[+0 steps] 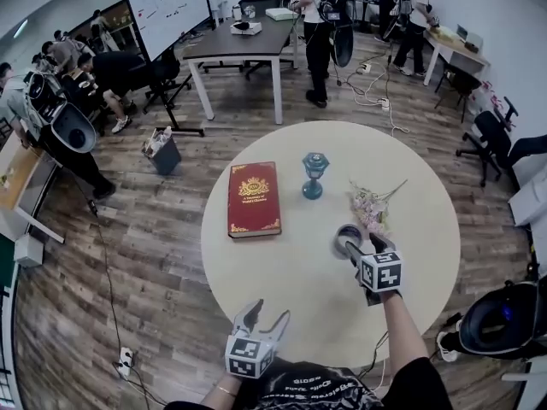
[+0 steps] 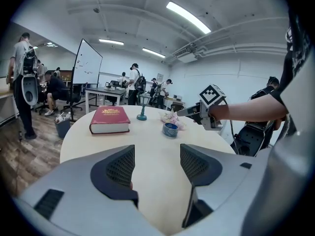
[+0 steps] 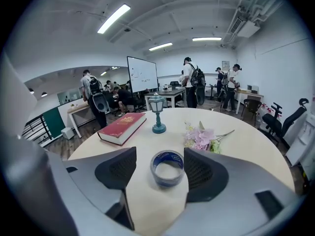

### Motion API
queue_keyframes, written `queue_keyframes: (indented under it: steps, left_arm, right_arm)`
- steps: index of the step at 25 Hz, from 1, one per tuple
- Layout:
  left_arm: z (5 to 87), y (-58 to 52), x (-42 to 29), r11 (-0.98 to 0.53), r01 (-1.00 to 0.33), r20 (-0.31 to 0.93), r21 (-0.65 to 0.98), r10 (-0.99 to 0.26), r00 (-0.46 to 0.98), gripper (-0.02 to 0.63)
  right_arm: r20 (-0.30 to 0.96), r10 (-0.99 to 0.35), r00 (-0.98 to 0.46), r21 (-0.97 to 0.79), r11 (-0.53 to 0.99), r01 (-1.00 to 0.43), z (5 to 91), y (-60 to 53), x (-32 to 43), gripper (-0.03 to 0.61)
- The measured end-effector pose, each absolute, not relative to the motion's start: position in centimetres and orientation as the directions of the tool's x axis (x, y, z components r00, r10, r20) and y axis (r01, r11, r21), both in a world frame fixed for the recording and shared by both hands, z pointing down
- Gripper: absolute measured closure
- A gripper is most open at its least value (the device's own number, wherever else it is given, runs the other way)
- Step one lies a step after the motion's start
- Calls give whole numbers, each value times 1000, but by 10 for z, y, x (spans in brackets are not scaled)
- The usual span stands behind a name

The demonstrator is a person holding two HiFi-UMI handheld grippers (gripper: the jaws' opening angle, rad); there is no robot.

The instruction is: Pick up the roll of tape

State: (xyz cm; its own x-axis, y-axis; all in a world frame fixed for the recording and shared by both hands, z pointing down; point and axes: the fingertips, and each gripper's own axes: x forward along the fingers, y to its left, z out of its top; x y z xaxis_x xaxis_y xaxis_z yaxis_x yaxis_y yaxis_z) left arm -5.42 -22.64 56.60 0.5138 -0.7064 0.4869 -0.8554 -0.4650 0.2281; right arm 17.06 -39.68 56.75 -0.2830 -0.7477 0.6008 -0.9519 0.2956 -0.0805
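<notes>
Tongs, right: right gripper (image 3: 160, 161) is hanging with its jaws spread and nothing clamped. The pads are flanking the tape on both sides but not squeezing it yet, far as I can tell.
Tongs, left: left gripper (image 2: 157, 163) is idling low in the frame, jaws spread, only bare tabletop showing between them.
Tape: roll of tape (image 3: 167, 168) is lying flat on the table (image 3: 246, 141), hole facing up, dead centre between the right pads. It's round, so no long axis to fuss over.
Nearer hand: right by a mile; the left one is sitting well apart.
Neighbours: flowers (image 3: 201, 137) are lying just beyond the roll toward the upper right. The little blue lamp (image 3: 157, 113) and red book (image 3: 123, 127) are sitting farther back.
Blockers: nothing is getting between pads and roll. I'm guessing only the flowers need watching.
</notes>
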Motion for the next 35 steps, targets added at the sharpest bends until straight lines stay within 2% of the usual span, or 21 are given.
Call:
queue_keyframes:
  steps: [11,26,31,33,35]
  left_arm:
    - [577,-234,-57,-418,-883,550,215,-695,463,302]
    - [594,-241,-72,-332,-921,614,204,-689,384,302]
    - [600,-238,-66,-336,-921,633,198,-673,382,302]
    - [601,-238,-66,-340,-921,636,192,-671,380,302]
    - [602,-238,-66,-341,-921,638,190,-670,380,302]
  right_arm:
    - [706,-645,-292,-75,341,-937,621,-437,185,278]
    - [784,-572,-241,-70,305,-950,679,-457,196,285]
    - [792,-566,-228,-89,262,-961,690,-461,201,364]
    - [791,-573,-213,-86,240,-967,690,-462,202,365]
    - [792,-579,-195,-74,225,-972,688,-463,201,395]
